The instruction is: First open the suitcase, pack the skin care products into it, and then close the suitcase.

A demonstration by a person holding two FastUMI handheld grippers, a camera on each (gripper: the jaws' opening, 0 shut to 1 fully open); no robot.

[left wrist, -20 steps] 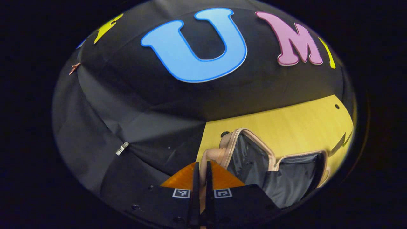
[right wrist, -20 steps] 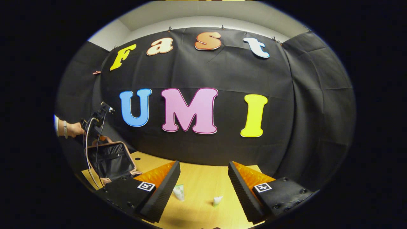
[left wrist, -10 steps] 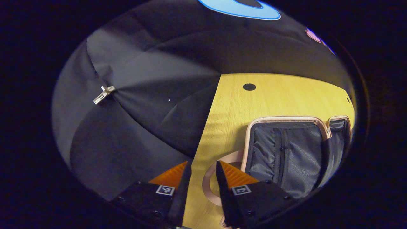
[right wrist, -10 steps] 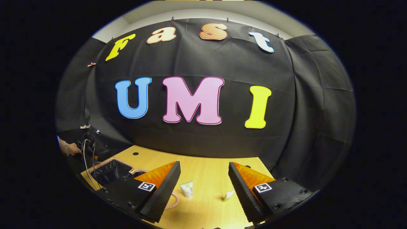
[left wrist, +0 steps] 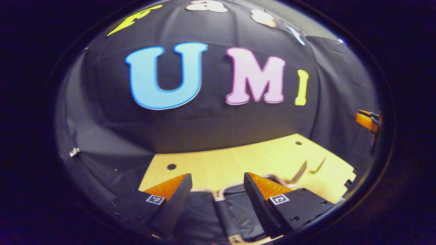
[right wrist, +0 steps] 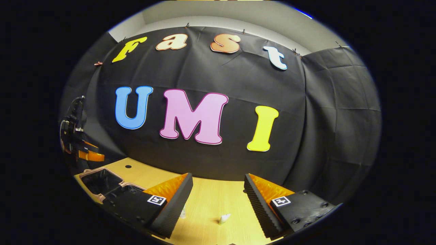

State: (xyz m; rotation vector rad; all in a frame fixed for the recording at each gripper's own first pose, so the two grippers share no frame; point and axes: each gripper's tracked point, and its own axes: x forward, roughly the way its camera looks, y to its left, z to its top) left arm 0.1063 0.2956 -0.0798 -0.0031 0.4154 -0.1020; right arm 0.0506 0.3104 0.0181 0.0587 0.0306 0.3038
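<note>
Left gripper view
Left gripper (left wrist: 215, 190): fingers spread wide apart, nothing between them, poised above the near edge of the table.
Suitcase (left wrist: 235, 207): lying open directly under and between the fingers, dark lining facing up, pale pink rim curving just beyond the fingertips.
Table (left wrist: 238, 160): light wood, stretching away to the black cloth wall; small dark hole (left wrist: 171, 166) in the top at far left.
Skin care tubes (left wrist: 301, 171): two thin blurred streaks on the wood to the right of the suitcase, details too smeared to tell.
Right gripper (left wrist: 367, 119): glimpsed at the far right edge, raised above table height.

Right gripper view
Right gripper (right wrist: 218, 192): fingers held well apart, empty, hovering over the near part of the table (right wrist: 211, 197).
Skin care tubes: one small white tube (right wrist: 224, 218) lying on the wood between the fingers, nearer the right one; a second tube (right wrist: 183, 213) just beside the left finger, partly hidden by it.
Suitcase (right wrist: 102, 180): open at the left end of the table, well apart from the tubes, pink-rimmed, dark inside.
Left gripper (right wrist: 89, 153): above the suitcase at the far left edge, too small to tell how its fingers stand from here.
</note>
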